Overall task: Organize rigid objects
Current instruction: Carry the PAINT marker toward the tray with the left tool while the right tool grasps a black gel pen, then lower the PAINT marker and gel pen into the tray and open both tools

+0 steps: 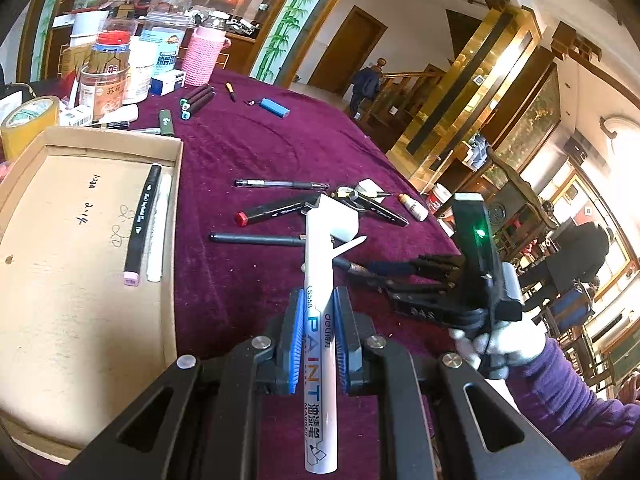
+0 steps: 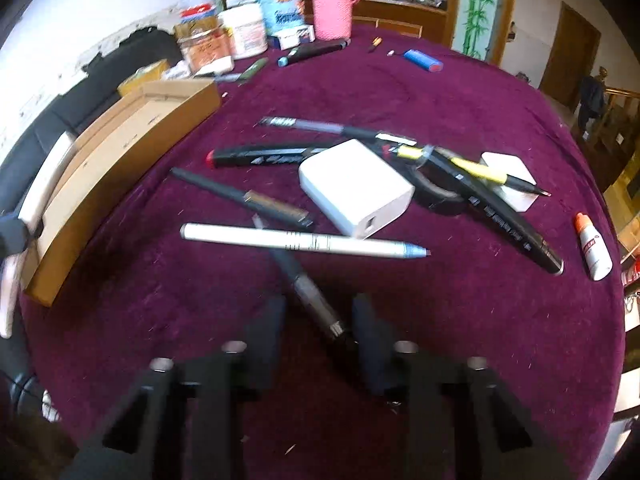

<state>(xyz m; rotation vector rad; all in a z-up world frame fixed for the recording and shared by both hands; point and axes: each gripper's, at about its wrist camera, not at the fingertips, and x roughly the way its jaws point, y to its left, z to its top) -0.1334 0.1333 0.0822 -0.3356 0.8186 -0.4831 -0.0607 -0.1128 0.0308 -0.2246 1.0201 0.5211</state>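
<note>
My left gripper [image 1: 319, 300] is shut on a white paint marker [image 1: 318, 340] and holds it above the purple tablecloth, to the right of a cardboard box [image 1: 80, 260]. The box holds a black marker [image 1: 141, 220] and a white pen [image 1: 158, 228]. My right gripper [image 2: 318, 308] is open, its fingers either side of a dark pen [image 2: 308, 292] lying on the cloth. Beyond it lie a silver pen [image 2: 304, 242], a white charger block [image 2: 356, 188], a red-capped marker [image 2: 256, 157] and several other pens. The right gripper also shows in the left wrist view [image 1: 420, 276].
Jars, bottles and a pink flask [image 1: 202, 54] crowd the table's far left corner, with a tape roll [image 1: 28, 122] beside the box. A blue lighter [image 1: 274, 108] and dark markers [image 1: 196, 102] lie further back. A small white bottle [image 2: 594, 246] lies near the right edge.
</note>
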